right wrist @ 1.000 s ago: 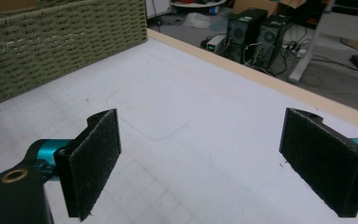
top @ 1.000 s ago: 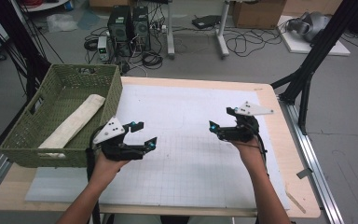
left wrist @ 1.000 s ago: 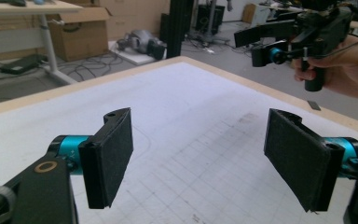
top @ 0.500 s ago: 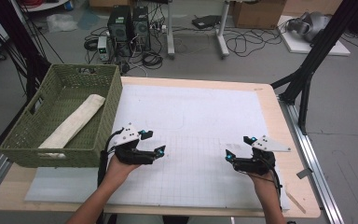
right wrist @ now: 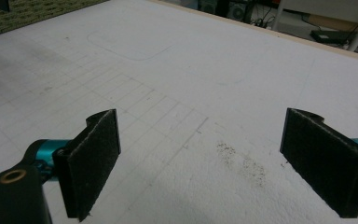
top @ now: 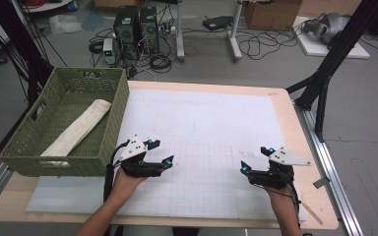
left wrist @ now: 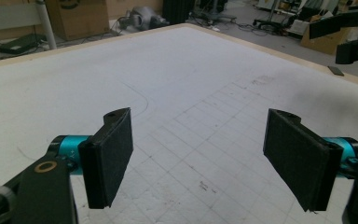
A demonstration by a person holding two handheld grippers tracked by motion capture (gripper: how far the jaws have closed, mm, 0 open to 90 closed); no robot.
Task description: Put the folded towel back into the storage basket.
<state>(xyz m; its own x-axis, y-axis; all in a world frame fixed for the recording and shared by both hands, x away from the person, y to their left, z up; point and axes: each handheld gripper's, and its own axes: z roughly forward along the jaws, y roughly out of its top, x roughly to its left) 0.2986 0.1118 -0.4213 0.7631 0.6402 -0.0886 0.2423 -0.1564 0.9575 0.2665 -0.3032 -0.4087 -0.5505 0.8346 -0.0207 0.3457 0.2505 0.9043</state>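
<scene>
Down near the 6 o'clock edge of the desk point(top: 285, 105), both tools rest low over the white gridded mat point(top: 211, 123) that covers most of the wooden top. Seen from the high view, the left tool point(top: 160, 152) sits at about 7 o'clock, held from below by the person's left hand point(top: 123, 184), and just beside the near right corner of the green woven basket point(top: 44, 162). Its jaws stand wide apart with nothing between them; the left gripper view shows both black pads point(left wrist: 109, 156) hanging over bare grid squares and a faint pencilled curve. The right tool point(top: 256, 158) lies at about 5 o'clock, well apart from the left one, gripped by the right hand point(top: 278, 189), with its grey three-cornered plate on top. Its jaws are likewise spread and hold nothing; in the right gripper view a patch of dark specks point(right wrist: 242, 161) marks the mat between the pads. The basket stands at 9 to 10 o'clock, partly over the desk's left edge, and inside it a long pale folded cloth point(top: 78, 130) lies slantwise along the bottom, touched by neither tool. Beyond 12 o'clock, computer towers point(top: 135, 24) and loose cables sit on the floor.
</scene>
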